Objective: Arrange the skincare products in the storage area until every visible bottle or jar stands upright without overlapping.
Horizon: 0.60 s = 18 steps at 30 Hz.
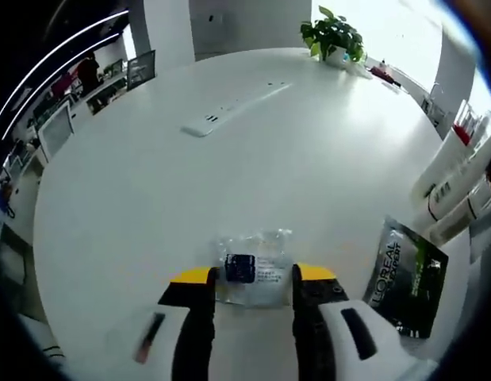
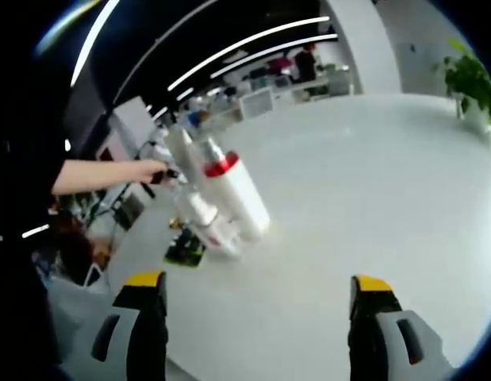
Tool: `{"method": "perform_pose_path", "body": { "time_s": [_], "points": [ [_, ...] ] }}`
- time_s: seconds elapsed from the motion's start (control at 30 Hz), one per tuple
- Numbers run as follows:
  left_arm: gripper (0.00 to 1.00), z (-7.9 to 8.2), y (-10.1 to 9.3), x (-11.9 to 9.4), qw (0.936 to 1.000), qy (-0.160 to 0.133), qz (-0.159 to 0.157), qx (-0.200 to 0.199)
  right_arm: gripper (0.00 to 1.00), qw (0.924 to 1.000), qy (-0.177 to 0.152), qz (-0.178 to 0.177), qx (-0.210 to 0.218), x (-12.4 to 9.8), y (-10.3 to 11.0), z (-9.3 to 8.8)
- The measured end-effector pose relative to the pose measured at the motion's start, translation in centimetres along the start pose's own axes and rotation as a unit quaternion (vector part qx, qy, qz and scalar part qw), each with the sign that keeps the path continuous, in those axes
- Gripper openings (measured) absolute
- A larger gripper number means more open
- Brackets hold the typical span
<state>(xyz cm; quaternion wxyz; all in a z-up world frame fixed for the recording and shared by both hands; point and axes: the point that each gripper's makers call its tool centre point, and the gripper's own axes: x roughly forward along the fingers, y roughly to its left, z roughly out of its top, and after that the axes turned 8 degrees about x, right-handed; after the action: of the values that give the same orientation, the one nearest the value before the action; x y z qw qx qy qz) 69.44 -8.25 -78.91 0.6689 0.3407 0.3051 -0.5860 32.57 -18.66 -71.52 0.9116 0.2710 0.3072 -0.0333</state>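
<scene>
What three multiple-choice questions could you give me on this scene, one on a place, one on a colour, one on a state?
1. Where is the clear packet in the left gripper view?
A. Between the left gripper's jaws
B. Beside the plant
C. On the power strip

2. What colour is the band on the big white bottle in the right gripper view?
A. Green
B. Red
C. Blue

3. How do the right gripper's jaws stand?
A. Shut on a bottle
B. Shut on nothing
C. Wide open

Answers:
1. A: the packet lies on the table between the yellow-tipped jaws, far from the plant and strip.
2. B: a red ring sits below the bottle's silver cap.
3. C: the jaws are far apart with bare table between them.
</scene>
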Motion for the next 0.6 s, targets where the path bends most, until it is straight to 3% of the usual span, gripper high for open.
{"method": "perform_pose_path", "body": {
  "time_s": [0.03,0.07,0.1,0.27,0.4,0.6],
  "points": [
    [0.05,-0.2,-0.7,0.0,0.9999,0.004,-0.012,0.002,0.98,1.0000,0.001,0.000,0.000,0.0,0.0,0.0],
    [0.05,0.5,-0.5,0.4,0.9998,-0.015,0.010,-0.005,0.98,1.0000,0.002,0.000,-0.001,0.1,0.0,-0.1],
    [0.05,0.5,-0.5,0.5,0.9998,-0.012,0.010,0.010,0.98,1.0000,0.002,0.000,-0.002,0.1,0.0,0.0],
    [0.04,0.8,-0.3,1.0,1.0000,-0.007,0.005,-0.002,0.98,1.0000,0.000,-0.001,-0.002,0.0,-0.1,0.2],
    [0.04,0.4,-0.2,0.7,0.9985,-0.007,0.005,-0.054,0.98,1.0000,-0.005,0.000,-0.002,-0.2,-0.1,0.4],
    [0.03,-0.1,-1.0,0.0,0.9989,0.005,-0.006,-0.046,0.98,1.0000,-0.004,0.004,-0.007,-0.2,0.4,0.7]
  ]
}}
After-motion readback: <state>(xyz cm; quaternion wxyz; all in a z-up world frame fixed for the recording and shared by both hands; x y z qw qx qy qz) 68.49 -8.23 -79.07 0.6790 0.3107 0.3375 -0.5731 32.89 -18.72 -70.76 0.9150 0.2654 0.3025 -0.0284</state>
